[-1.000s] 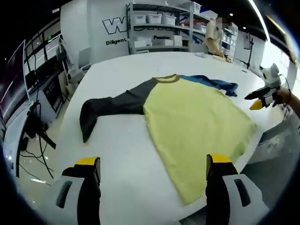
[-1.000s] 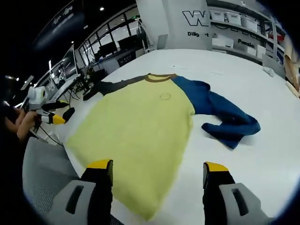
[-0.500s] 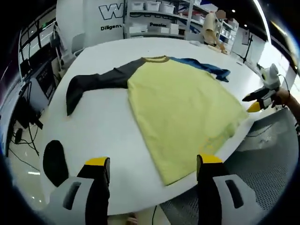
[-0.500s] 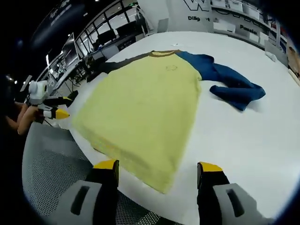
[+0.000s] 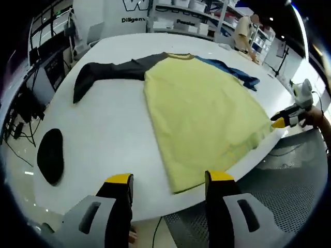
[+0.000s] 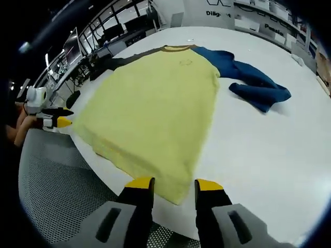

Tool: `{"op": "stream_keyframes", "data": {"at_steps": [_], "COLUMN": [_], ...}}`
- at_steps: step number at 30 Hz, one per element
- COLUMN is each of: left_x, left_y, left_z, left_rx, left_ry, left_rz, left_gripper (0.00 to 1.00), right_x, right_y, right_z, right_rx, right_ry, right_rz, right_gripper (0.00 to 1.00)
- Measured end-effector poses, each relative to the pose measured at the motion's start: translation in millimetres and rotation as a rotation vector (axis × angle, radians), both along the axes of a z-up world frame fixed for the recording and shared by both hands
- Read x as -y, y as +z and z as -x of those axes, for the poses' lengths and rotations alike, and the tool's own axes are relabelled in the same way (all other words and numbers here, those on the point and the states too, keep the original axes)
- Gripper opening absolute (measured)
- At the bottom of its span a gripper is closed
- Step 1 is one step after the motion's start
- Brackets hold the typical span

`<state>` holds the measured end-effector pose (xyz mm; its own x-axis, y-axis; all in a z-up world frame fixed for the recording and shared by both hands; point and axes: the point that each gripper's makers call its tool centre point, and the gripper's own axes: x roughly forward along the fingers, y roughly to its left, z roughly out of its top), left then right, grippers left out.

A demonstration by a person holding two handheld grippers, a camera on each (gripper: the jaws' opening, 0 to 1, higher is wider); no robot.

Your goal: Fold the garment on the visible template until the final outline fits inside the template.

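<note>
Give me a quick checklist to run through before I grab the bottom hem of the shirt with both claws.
1. Left claw lined up with a hem corner: ok, the shirt's lower corner lies just ahead, between its open jaws.
2. Right claw lined up with the other hem corner: ok, the corner sits right at its tips.
3. Jaws wide enough: left ok; right narrowed but not yet closed on the fabric, ok.
4. Body lying flat: ok, the yellow panel looks smooth on the table.
5. Sleeves laid out: not ok, the blue sleeve is bunched; the dark sleeve lies extended.
6. Template outline visible: cannot tell, no marking shows on the white tabletop.
</note>
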<state>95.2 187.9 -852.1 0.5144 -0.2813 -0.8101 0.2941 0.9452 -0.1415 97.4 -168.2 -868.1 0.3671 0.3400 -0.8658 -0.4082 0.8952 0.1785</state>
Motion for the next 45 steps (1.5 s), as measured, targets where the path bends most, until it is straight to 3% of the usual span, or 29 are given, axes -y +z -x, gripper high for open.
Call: {"op": "stream_keyframes", "data": {"at_steps": [8, 12, 18, 21, 23, 24, 28, 33, 40, 45], "left_x": [9, 8, 4, 3, 4, 5, 8, 6, 6, 4], "left_y": [-9.7, -10.3, -14.4, -12.4, -5.6, 0.2, 20.0, 35.6, 41.1, 37.6], "left_z": [8.1, 6.5, 7.9, 7.4, 2.3, -3.3, -23.1, -51.1, -76.6, -69.6], "left_rx": [-0.049, -0.045, -0.059, -0.062, -0.045, -0.029, 0.021, 0.072, 0.101, 0.069], "left_ry": [-0.015, -0.035, -0.072, -0.077, -0.085, -0.086, -0.071, -0.071, -0.042, -0.042], "left_rz": [0.027, 0.004, -0.042, -0.035, -0.036, -0.029, 0.012, -0.001, 0.005, 0.002], "left_gripper": [0.34, 0.25, 0.06, 0.05, 0.04, 0.04, 0.04, 0.04, 0.04, 0.04], "right_x": [0, 4, 4, 4, 2, -1, 3, 4, 8, 10], "right_y": [-1.1, -3.6, -2.8, 2.8, 12.4, 18.8, 36.3, 54.7, 49.9, 46.4], "right_z": [4, 6, 6, 5, 0, -7, -34, -61, -82, -67], "right_rx": [-0.031, -0.026, -0.019, -0.026, -0.062, -0.054, 0.027, 0.062, 0.073, 0.048], "right_ry": [-0.021, 0.008, 0.022, 0.029, -0.044, -0.044, -0.044, -0.096, -0.122, -0.048], "right_rz": [0.011, 0.055, 0.065, 0.059, -0.002, -0.03, -0.005, -0.055, -0.05, 0.032], "right_gripper": [0.09, 0.01, 0.0, 0.0, 0.0, 0.0, 0.0, 0.0, 0.0, 0.0]}}
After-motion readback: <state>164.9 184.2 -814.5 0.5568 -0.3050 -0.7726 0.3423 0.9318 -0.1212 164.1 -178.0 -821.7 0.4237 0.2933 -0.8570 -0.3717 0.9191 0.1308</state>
